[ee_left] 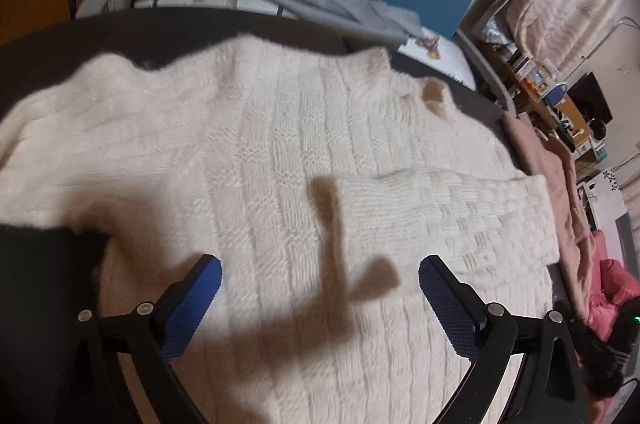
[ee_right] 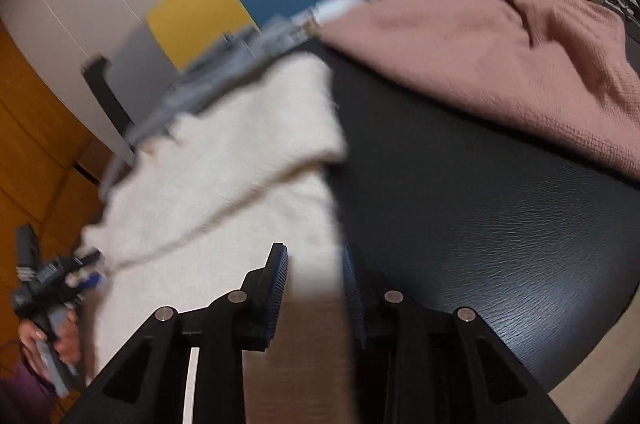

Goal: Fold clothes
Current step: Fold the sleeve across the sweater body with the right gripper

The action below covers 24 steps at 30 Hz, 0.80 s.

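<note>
While the left gripper (ee_left: 320, 284) hovers spread above the sweater (ee_left: 260, 151), the right gripper (ee_right: 314, 288) pinches its hem over the table (ee_right: 460, 203).

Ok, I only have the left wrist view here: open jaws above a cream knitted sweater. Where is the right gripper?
Observer: The right gripper hangs over the side edge of the cream knitted sweater, next to a bare stretch of dark textured tabletop.
Operator: Is it gripping the knit?
Observer: Too blurred to tell. Its jaws stand narrowly apart, and cream fabric shows between them.
Operator: Anything else I'm missing?
Observer: A hand shows at the lower left of the right wrist view, wrapped around the handle of the left gripper.
</note>
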Tool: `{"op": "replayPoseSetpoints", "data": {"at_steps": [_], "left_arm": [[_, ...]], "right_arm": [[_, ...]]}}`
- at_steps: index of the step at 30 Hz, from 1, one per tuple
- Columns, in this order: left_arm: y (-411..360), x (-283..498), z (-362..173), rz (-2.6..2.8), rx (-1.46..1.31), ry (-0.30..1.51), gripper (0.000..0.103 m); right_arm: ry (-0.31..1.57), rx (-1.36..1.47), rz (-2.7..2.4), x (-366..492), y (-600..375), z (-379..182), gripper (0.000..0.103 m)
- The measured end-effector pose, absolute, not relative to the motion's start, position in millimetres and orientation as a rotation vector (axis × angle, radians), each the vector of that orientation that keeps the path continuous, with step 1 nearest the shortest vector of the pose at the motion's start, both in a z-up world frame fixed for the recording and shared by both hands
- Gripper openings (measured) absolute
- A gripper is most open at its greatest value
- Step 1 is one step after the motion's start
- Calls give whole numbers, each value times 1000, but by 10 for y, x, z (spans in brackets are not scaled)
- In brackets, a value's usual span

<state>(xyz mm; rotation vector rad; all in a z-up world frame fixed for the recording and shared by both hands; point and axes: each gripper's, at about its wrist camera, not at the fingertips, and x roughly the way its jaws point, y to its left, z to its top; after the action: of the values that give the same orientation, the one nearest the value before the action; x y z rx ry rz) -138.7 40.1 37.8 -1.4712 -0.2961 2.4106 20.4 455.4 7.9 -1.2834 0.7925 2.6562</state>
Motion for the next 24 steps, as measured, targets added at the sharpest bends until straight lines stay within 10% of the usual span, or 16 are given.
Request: {"op": "replayPoseSetpoints", "data": {"at_steps": [11,18,24], "left_arm": [[662,-1453,322,2435,-1494,-137,100],[751,-1463,296,2461,-1472,-61,98],[834,-1513,399,2446,-1449,-45,49]], "right_arm": [[340,-1295,2543,-10,4542,263,0],[614,-1168,2703,172,4450,425,7],[586,-1330,2678,-315,4069,251,7]]}}
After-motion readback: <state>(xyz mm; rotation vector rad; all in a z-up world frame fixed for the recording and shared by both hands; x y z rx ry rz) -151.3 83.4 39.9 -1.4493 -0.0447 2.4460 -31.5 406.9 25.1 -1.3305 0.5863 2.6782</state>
